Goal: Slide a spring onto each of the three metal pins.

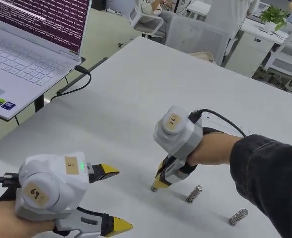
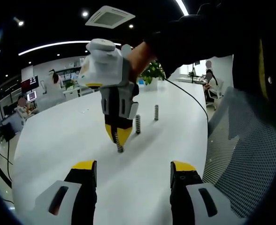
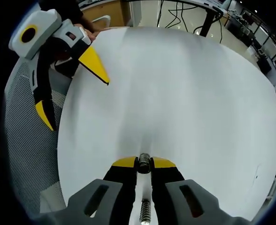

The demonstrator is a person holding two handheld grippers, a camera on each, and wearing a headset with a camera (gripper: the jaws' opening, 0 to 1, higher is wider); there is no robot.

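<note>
Your right tongs [image 1: 157,184] pinch spring [image 3: 144,164], held upright, lower end touching counter [image 1: 136,89]. Your left tongs [image 1: 124,198] spread wide, holding nothing, pointed toward right tongs. Second spring [image 1: 194,194] and third spring [image 1: 238,216] stand on counter nearby.

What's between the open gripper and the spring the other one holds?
Nothing, just bare white tabletop between the left gripper and the small coiled metal spring, in the left gripper view.

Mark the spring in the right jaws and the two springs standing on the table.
Held spring [image 3: 144,164], right gripper view, coil end between the jaws.
Middle spring [image 1: 194,194], head view, mid-coil.
Outer spring [image 1: 238,216], head view, mid-coil.
</note>
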